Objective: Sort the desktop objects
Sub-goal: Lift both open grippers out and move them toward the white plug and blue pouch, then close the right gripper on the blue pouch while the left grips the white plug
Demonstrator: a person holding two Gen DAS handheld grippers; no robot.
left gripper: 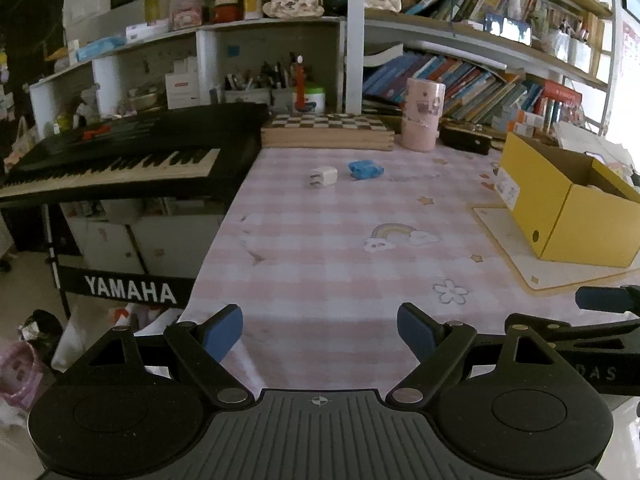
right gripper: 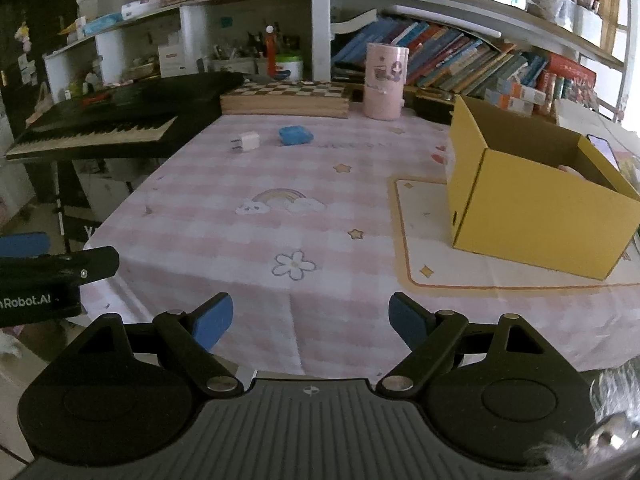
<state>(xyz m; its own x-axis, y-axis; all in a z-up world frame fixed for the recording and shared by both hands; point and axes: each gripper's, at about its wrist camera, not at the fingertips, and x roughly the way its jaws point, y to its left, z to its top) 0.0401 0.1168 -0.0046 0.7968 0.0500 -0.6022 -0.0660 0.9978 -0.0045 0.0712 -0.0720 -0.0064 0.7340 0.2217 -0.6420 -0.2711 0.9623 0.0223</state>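
A white charger plug and a small blue case lie side by side on the far part of the pink checked tablecloth. An open yellow cardboard box stands on a cream mat at the right. My left gripper hovers open over the table's near edge, with nothing between its blue pads. My right gripper is also open and empty, near the front edge. Each gripper shows at the side of the other's view.
A black Yamaha keyboard stands left of the table. A folded chessboard and a pink cylindrical container stand at the back. Shelves packed with books and boxes rise behind.
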